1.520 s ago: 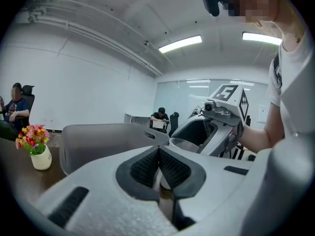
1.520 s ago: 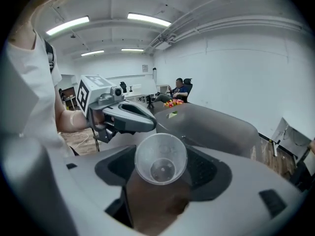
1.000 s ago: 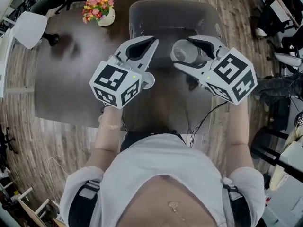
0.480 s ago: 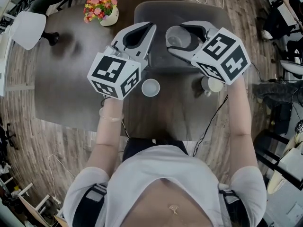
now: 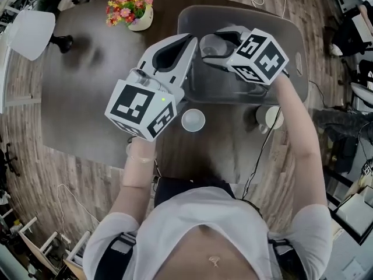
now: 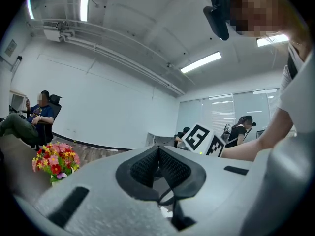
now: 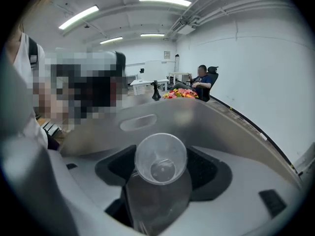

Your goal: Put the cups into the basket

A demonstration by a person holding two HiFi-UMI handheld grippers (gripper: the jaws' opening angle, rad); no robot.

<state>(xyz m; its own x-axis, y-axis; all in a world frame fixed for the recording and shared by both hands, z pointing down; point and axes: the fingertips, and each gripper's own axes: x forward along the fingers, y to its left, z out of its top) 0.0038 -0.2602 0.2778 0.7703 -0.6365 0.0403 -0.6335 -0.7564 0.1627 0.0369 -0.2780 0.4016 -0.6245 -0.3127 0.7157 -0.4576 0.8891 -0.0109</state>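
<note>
Squeezing a clear cup (image 7: pixel 161 162) in the right gripper (image 5: pixel 207 46), with one dark pad pressed on each side of it. Holding it up over the inside of the gray basket (image 5: pixel 294 34), near the basket's left end, with the gripper tipped downward. Looking past the cup from the right gripper view at the basket's gray wall and the long handle hole cut in it.

Pinching the left gripper (image 5: pixel 187 42) shut on nothing at all, tips together, with only a small gap farther back between the pads. Pointing it flat, just beside the right gripper, with the tips by the basket's left rim.

Spotting a white cup (image 5: pixel 193 120) on the brown table (image 5: pixel 87 98), mouth up, not in the basket, just in front of its near side. Spotting a second white cup (image 5: pixel 269 116) on the table too, near the basket's near right corner, right beside the right arm. Seeing a pot of pink and yellow flowers (image 5: pixel 131 6) at the table's far left corner, well apart from the cups. Seeing other people in chairs far off in the room, small in both gripper views.
</note>
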